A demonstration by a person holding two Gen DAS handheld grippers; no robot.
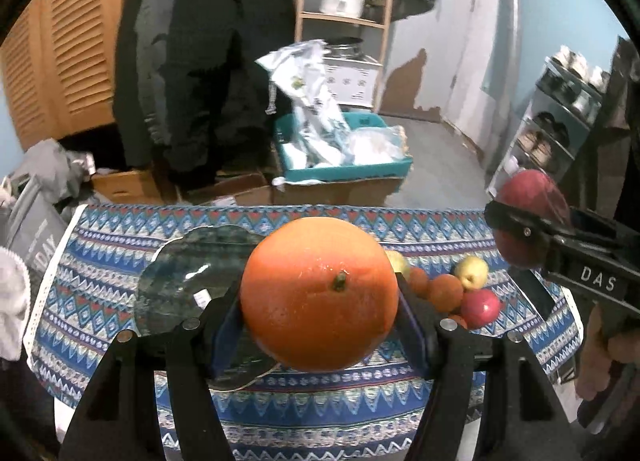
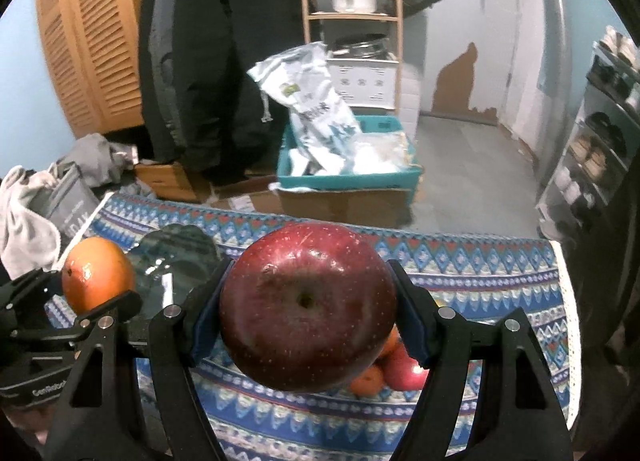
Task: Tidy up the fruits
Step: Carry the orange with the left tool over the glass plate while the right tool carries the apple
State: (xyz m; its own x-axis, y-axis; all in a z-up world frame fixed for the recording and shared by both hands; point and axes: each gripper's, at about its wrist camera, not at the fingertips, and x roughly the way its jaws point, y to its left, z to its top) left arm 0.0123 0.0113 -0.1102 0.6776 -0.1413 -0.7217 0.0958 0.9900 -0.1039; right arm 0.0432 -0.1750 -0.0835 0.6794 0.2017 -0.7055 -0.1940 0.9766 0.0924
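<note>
Left gripper point(image 1: 320, 301) is closed on an orange point(image 1: 319, 293), pads pressing its two sides; right gripper point(image 2: 308, 309) is closed likewise on a red apple point(image 2: 307, 307). Both fruits are held clear above the counter point(image 1: 100, 261), which is covered by a patterned cloth. Judged step: carry each fruit to the glass dish point(image 1: 188, 273) at far left. Keep the grip steady, approach one gripper at a time to avoid collision, lower until the fruit touches the dish, then release. The remaining fruit pile point(image 1: 460, 289) sits right of centre. Both fruits are near-round, with no clear long axis; the orange's stem end and the apple's dimple face the cameras.
</note>
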